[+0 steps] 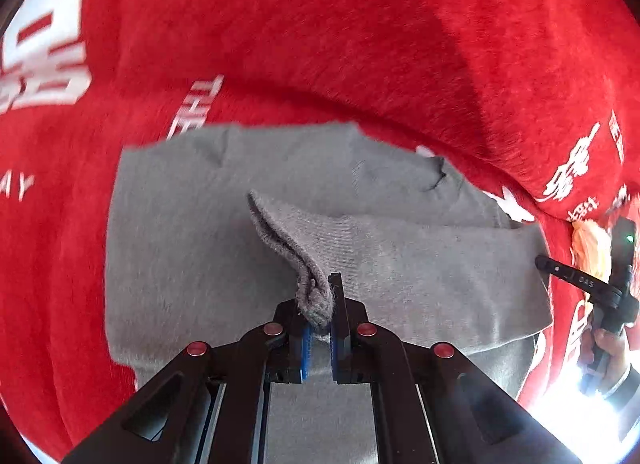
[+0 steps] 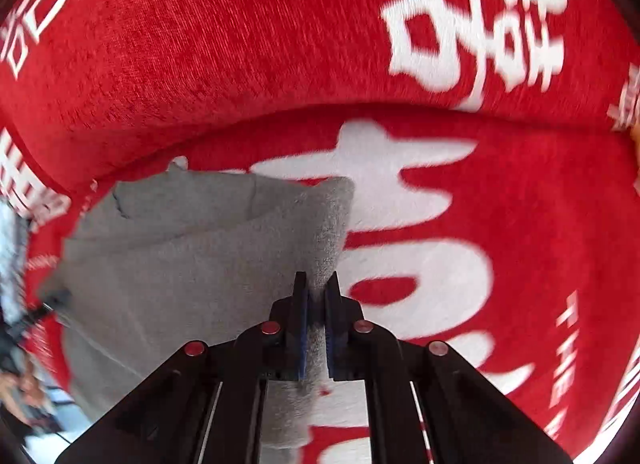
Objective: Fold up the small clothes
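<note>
So, mid-fold by my read. My left gripper [image 1: 320,304] is pinched tight on a bunched corner of the grey garment [image 1: 192,264], w/ the cloth wadded between the blue pads and a ridge of it running up and away from the tips. My right gripper [image 2: 316,304] is clamped on another edge of the same garment [image 2: 180,264], fabric sandwiched between its pads too. Both ends are lifted a bit; the rest lies on the red blanket [image 1: 320,43] w/ white lettering, spread left and far of my left claw. In the left view, my other hand's tool shows at the far right edge, well apart.

Done so far, judging by the layers: at least 1 flap looks doubled over, since a 2nd grey layer sits on top at right w/ a clear edge across the piece. Left to do: carry these 2 held corners over, lay them flat, let go, smooth. Can't tell what kind of garment it is, or how many folds remain.
</note>
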`<state>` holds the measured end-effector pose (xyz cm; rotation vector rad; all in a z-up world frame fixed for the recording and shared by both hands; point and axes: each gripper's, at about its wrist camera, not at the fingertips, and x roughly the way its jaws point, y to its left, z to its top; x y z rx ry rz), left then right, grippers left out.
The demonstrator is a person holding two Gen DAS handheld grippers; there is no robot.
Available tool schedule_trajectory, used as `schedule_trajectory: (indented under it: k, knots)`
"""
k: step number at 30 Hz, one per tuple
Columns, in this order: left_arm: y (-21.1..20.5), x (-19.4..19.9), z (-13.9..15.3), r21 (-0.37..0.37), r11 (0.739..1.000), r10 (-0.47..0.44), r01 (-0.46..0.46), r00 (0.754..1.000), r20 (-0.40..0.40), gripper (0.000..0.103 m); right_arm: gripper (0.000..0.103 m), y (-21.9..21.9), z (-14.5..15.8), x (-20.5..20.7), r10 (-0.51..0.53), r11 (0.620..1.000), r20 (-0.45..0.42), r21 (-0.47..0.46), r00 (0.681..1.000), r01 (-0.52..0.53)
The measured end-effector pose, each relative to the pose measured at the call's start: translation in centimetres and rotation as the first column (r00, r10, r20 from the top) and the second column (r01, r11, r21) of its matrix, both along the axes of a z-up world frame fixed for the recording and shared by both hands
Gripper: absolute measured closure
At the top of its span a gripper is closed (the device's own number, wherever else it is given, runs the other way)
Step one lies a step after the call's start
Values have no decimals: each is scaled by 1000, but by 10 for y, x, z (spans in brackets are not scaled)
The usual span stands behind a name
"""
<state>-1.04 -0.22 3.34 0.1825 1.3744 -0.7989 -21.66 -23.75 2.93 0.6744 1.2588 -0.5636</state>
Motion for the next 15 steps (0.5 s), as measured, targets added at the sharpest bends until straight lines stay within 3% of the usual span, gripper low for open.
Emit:
schedule_trajectory:
  k: [3,6,8,9,11,13,15]
  knots:
    - [-5,3,-20,61,998,-7,8,1000,-10,95,94,-6,-34,-6,7,1000,-91,31,996,-5]
    - [0,5,-26,66,998,-3,5,1000,-27,95,81,-22,-25,-30,-147,987,-37,65,988,149]
    - [2,4,-22,61,998,-13,14,1000,-22,95,79,-23,-13,-51,-256,956,32,157,966,248]
    - [3,4,-21,62,998,-16,17,1000,-21,95,77,-18,-6,-66,-311,927,97,251,946,279]
    - [1,5,-22,68,998,-17,18,1000,-22,95,58,-3,1,-84,-389,870,157,386,908,306]
    - [-1,5,-20,67,998,-11,13,1000,-25,95,54,16,-4,-96,-463,797,174,510,869,323]
    - [-2,4,-16,64,998,-10,12,1000,-23,95,54,31,-20,-102,-532,725,137,583,836,366]
